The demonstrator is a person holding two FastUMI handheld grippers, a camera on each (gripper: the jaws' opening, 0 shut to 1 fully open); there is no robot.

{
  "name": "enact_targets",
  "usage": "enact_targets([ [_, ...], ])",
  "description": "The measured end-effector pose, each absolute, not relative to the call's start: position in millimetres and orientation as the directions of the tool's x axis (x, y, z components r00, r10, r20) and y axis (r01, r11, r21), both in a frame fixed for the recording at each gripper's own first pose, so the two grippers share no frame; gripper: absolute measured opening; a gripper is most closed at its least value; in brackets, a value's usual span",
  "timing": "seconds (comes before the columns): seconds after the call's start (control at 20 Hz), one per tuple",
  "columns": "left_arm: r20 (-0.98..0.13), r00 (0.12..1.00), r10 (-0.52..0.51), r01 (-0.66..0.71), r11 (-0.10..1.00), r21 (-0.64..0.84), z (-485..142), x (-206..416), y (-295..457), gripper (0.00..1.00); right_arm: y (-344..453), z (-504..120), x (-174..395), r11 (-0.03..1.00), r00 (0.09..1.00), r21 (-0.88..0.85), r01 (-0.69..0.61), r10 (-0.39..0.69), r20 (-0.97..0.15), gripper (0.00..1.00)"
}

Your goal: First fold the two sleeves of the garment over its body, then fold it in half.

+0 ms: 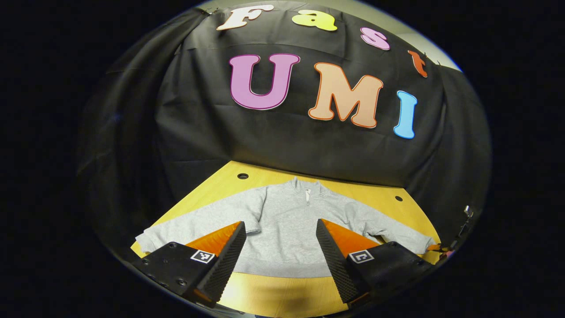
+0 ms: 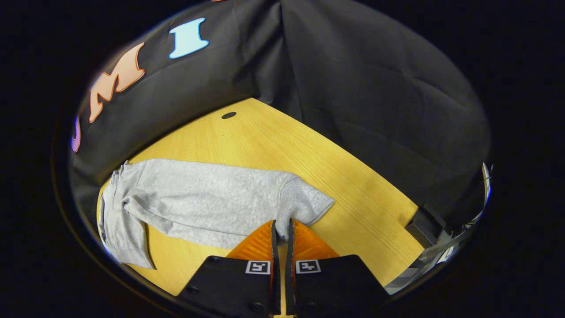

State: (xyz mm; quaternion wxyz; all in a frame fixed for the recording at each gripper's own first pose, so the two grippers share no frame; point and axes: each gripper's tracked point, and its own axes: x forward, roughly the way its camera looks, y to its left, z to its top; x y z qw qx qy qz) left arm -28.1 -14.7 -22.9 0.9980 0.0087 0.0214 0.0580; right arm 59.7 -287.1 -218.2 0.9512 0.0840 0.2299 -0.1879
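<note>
Grey fleece is what we meet first in the right gripper view: our right claw (image 2: 281, 229) has its two fingers drawn almost together, with the lower edge of a sleeve (image 2: 229, 198) pinched in the thin gap between them, close to the cuff (image 2: 309, 204). That sleeve lies stretched flat on the yellow wooden table (image 2: 353, 185), running away toward the body of the sweater (image 2: 119, 216), which bunches a little at the far end.

Through the left gripper view, our left claw (image 1: 280, 238) stands wide apart, clamped on nothing and held above the near side of the table (image 1: 273, 296). Between its fingers we see the sweater (image 1: 287, 221) spread face up, hem nearest us, collar and short zip (image 1: 307, 194) farthest. Both sleeves reach outward, one toward each side of the table, neither folded over the body. Beyond the collar, two small dark holes (image 1: 242, 176) sit in the tabletop, and behind them hangs the black cloth wall (image 1: 282, 145).
</note>
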Motion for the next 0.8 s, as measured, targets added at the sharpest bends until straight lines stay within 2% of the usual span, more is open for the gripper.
enact_targets([
  [0.35, -0.059, 0.989, 0.136, -0.136, 0.991, 0.001, -41, -31, 0, 0.94, -225, -162, 76, 0.954, 0.897, 0.092, 0.286, -0.232, -0.377, 0.05],
  [0.8, -0.091, 0.993, 0.072, -0.071, 0.997, 0.017, -47, -30, 38, 0.94, -97, -99, 85, 0.982, 0.96, 0.101, 0.16, -0.131, -0.247, 0.06],
])
